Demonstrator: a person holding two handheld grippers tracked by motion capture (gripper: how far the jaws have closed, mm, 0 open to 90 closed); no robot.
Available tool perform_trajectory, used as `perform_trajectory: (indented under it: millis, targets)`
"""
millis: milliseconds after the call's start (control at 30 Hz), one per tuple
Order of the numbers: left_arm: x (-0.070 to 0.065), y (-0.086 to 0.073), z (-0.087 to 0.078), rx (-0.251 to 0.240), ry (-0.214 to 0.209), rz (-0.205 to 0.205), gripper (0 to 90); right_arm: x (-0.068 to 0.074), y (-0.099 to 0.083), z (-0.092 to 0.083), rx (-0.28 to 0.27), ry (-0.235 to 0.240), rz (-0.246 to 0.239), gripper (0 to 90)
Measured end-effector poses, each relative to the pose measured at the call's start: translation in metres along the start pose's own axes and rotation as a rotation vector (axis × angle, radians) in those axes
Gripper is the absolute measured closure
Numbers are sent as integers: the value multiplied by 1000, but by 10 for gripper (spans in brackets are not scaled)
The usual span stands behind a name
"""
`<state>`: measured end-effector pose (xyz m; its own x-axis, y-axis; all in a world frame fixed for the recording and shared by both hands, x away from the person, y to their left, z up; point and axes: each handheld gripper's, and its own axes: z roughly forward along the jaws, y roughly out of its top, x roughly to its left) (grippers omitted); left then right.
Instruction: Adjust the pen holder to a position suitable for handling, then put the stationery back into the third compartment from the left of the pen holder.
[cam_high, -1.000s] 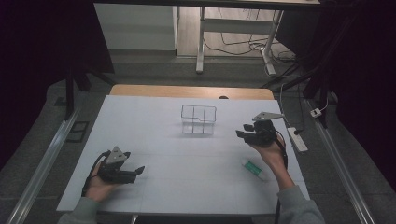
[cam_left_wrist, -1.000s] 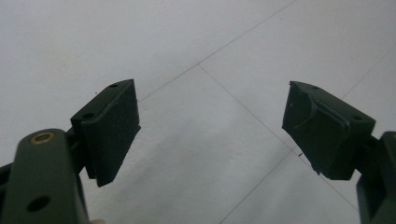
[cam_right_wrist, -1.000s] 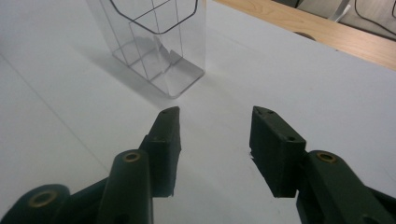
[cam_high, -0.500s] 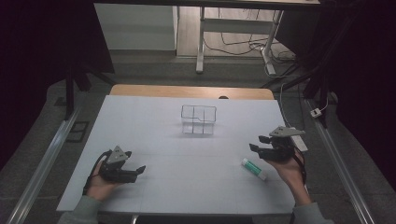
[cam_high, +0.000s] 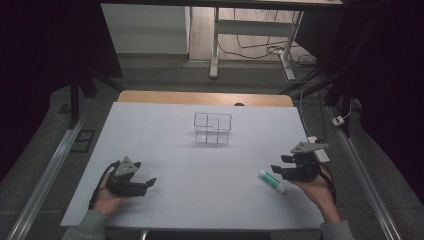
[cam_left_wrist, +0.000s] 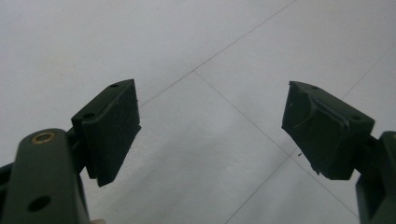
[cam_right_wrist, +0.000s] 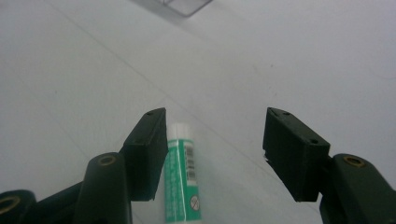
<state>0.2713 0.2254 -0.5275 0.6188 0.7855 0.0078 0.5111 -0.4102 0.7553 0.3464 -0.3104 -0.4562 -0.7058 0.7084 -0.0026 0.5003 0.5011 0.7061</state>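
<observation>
A green-and-white glue stick lies flat on the white table at the near right. My right gripper hovers just over it, and its jaws have just been opening. In the right gripper view the glue stick lies on the table beneath the gap of that gripper, close beside the left jaw, with neither pad pressing it. A clear, divided plastic box stands at the table's middle, toward the far side. At the near left, my left gripper rests low in a hand, open over bare table.
A wooden strip runs along the table's far edge. Metal rails flank both sides. A white power strip lies off the right edge behind the right gripper. Cables and desk legs are on the floor beyond.
My right gripper has moved right and toward the person, coming down over the glue stick, and its jaws stand wider. The glue stick, the box and the left gripper have stayed put.
</observation>
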Motion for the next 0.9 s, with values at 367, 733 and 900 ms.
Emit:
perform_trajectory:
  millis: [367,733,900]
  targets:
    - [-1,0,0,-2,0,4,193,9,0,11,119,12,-42,385]
    - [-3,1,-1,-1,3,13,193,9,-3,16,248,-2,-64,377]
    - [-3,1,-3,-2,4,13,193,12,-4,23,303,4,-75,370]
